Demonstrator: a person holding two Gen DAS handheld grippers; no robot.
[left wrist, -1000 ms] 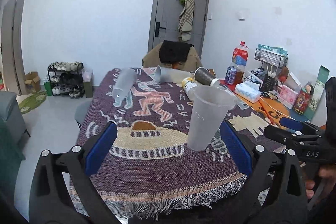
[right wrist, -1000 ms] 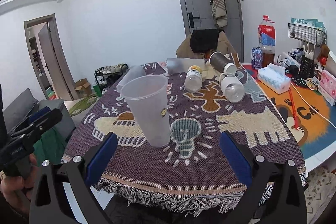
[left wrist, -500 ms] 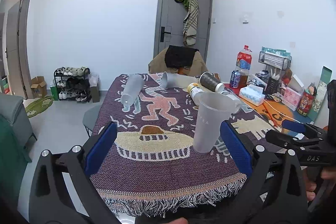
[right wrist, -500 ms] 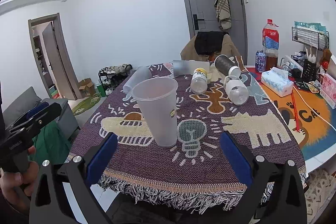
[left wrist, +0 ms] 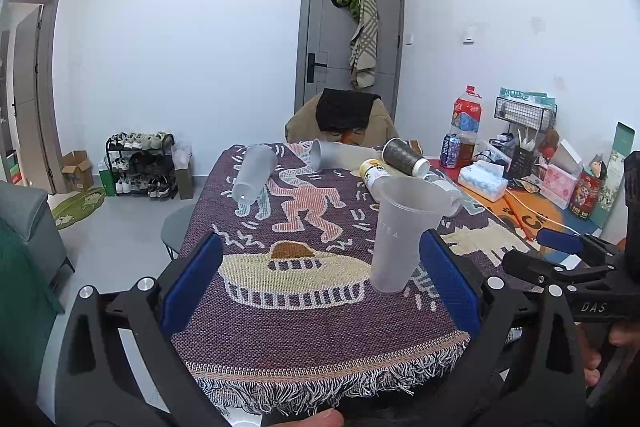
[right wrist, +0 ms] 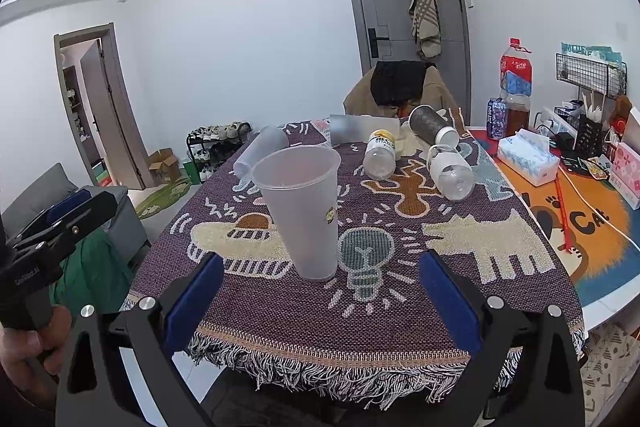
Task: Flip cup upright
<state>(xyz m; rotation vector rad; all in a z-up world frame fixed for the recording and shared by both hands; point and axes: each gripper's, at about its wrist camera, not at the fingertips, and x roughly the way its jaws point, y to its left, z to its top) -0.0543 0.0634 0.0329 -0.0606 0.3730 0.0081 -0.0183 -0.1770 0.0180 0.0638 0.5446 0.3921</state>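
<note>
A clear plastic cup point(left wrist: 400, 231) stands upright on the patterned cloth near the table's front edge; it also shows in the right wrist view point(right wrist: 300, 211). My left gripper point(left wrist: 320, 283) is open and empty, held back off the front edge, the cup just inside its right finger's line. My right gripper point(right wrist: 320, 287) is open and empty, also back from the edge, the cup ahead and slightly left. A frosted cup point(left wrist: 254, 173) lies on its side at the far left of the cloth. Another frosted cup point(left wrist: 336, 155) lies at the far end.
A dark tumbler point(right wrist: 432, 125) and two clear bottles point(right wrist: 378, 155) point(right wrist: 450, 173) lie on their sides at the back. A tissue box point(right wrist: 528, 157), cable, drink bottles and a wire rack crowd the right side. A chair point(left wrist: 344, 123) stands behind the table.
Both grippers have drawn back and up from the table, away from the upright cup. The cup has stayed standing in place.
</note>
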